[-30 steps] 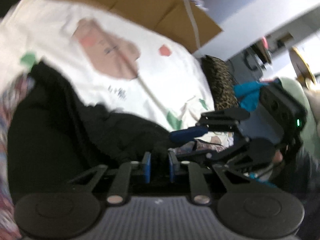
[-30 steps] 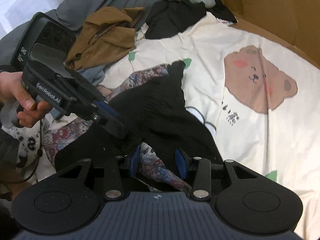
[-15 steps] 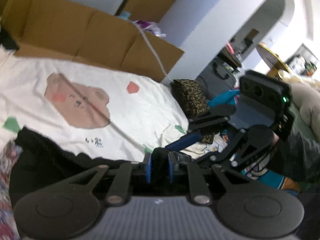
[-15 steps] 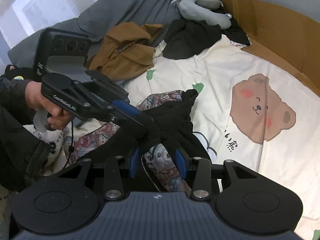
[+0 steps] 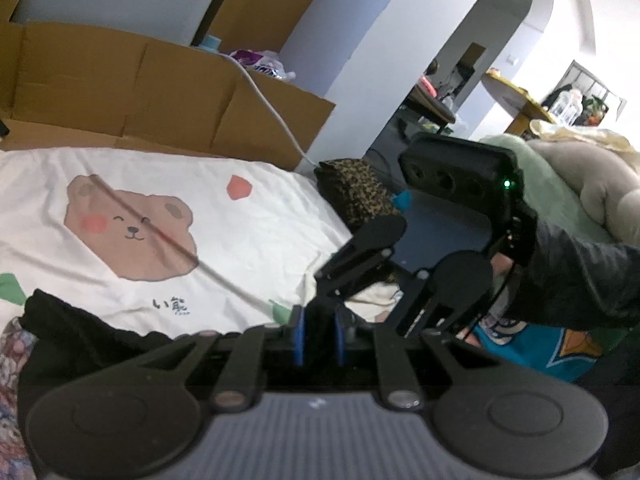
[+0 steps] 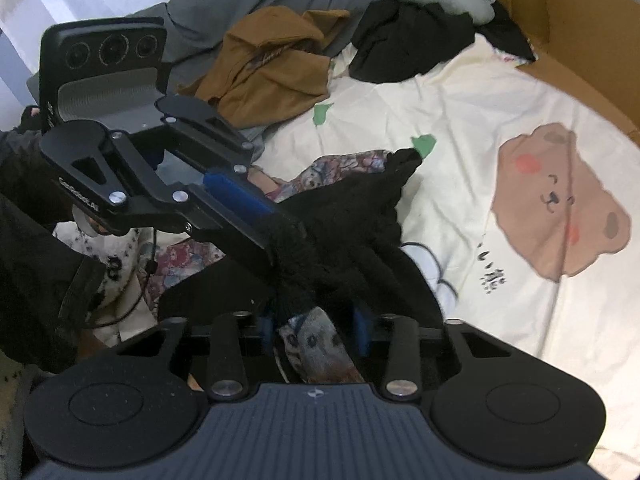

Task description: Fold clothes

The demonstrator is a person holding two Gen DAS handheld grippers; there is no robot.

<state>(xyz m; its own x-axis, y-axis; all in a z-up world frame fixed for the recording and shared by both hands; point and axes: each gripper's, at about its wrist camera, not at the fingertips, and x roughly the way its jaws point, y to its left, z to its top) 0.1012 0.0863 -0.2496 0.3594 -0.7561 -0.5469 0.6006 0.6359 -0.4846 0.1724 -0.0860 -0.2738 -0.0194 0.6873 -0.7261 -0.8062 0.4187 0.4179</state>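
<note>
So the black knit garment (image 6: 352, 216) is bunched up on the bear-print sheet (image 6: 460, 128), running from about 1 o'clock down to the bottom middle of the right wrist view; a patterned cloth (image 6: 320, 340) with a greyish printed face pokes out from under it right at 6 o'clock; the right gripper (image 6: 316, 330) has both of those between its blue pads and its jaws are closing, though the pads don't look fully pressed in yet; the left gripper (image 6: 276, 228) comes in from 9 o'clock and its blue fingers are clamped on a thick fold of the same black knit, just above the right one; in the left wrist view you can see dark fabric squeezed tight between the left gripper's pads (image 5: 298, 332), with the rest of the black garment trailing off to 8 o'clock; a brown garment (image 6: 272, 60) and another black pile (image 6: 404, 44) sit at 12 o'clock near the head of the bed; cardboard (image 5: 120, 80) stands along the far edge of the sheet; can't tell what's in it.
</note>
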